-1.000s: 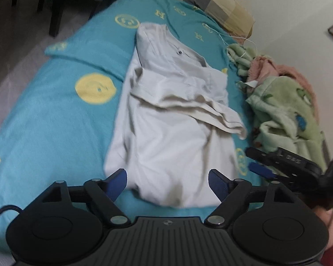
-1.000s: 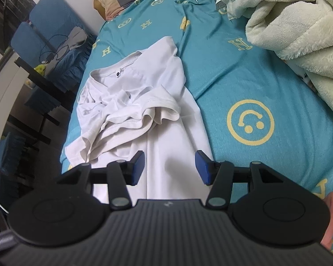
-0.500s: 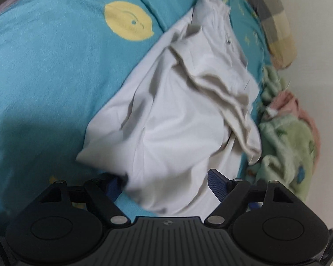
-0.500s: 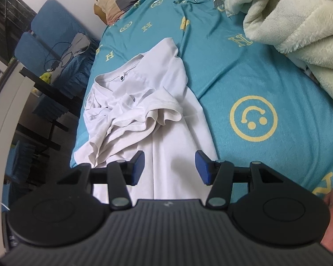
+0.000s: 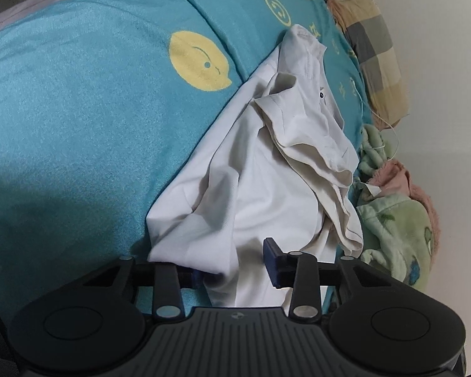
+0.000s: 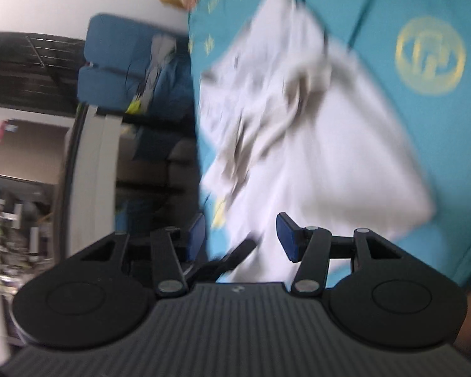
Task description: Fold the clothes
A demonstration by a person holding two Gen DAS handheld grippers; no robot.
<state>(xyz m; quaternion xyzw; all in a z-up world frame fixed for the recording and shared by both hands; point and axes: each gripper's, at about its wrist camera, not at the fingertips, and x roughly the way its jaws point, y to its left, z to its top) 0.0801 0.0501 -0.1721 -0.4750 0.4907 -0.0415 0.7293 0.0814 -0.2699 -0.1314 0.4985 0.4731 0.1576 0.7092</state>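
- While the left gripper is closing its jaws, the near hem of the crumpled white cotton T-shirt is lying between its blue pads; the left pad is mostly buried under the fabric, so whether both pads are pressing the cloth cannot be told.
- That T-shirt is lying along the turquoise bedspread with yellow smiley prints, collar end toward the checked beige-and-grey pillow, with one sleeve folded across the chest.
- Beside the T-shirt's right edge, a pale green fleece blanket and a pink fuzzy cloth are lying bunched, partly cut off by the picture's border.
- The right gripper is holding its fingers spread, with nothing pinched; the T-shirt's hem is showing beyond and between them.
- Motion blur is smearing the right wrist view, so folds and prints are hard to make out.
- A black part, unidentifiable in the blur, is crossing below the right gripper's left finger.
- A blue padded chair is standing beside the bed.
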